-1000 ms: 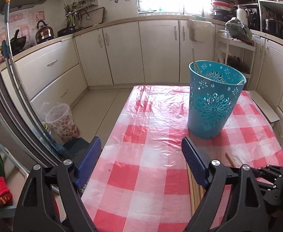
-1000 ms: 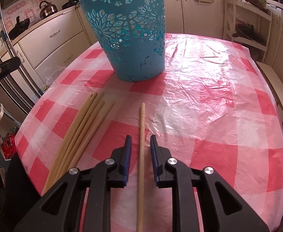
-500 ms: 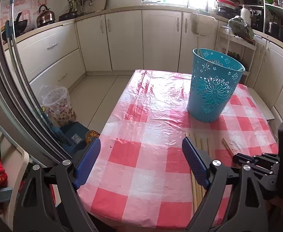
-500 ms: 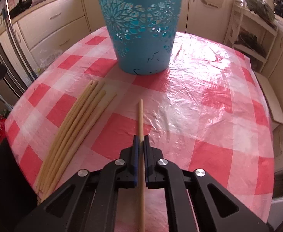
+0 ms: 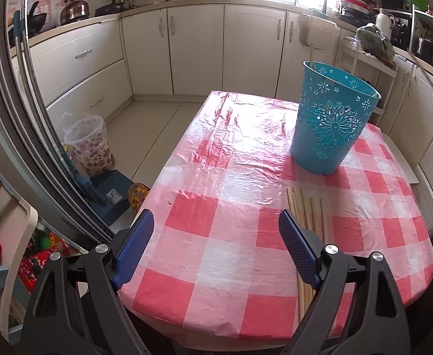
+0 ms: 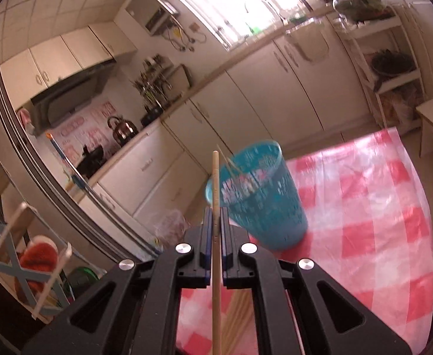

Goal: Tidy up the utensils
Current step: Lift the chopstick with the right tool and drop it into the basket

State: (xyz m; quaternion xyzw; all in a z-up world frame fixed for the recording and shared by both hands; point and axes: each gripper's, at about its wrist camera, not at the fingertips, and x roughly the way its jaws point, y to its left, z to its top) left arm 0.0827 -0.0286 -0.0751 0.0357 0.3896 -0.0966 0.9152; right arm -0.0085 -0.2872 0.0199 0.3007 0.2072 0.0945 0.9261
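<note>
Right wrist view: the right gripper [image 6: 215, 222] is clenched on one slim, round wooden chopstick [image 6: 215, 183], lifted clear of the checked plastic tablecloth [image 6: 364, 207] — the carrying step. Next, I judge, its tip must be steered over the rim of the teal perforated bin [image 6: 261, 204]. The left gripper [image 5: 213, 236] hangs empty, jaws wide, beside the remaining chopsticks [image 5: 305, 207] — smooth, pale, bundled.

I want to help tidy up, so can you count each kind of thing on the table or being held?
Blue basket: 1
Held stick, clamped in the right tool: 1
Stick poking out of the basket: 1
Stick bundle lying flat, too tightly packed to count: 1
Tools, counting the open left tool: 2
Total: 6
</note>
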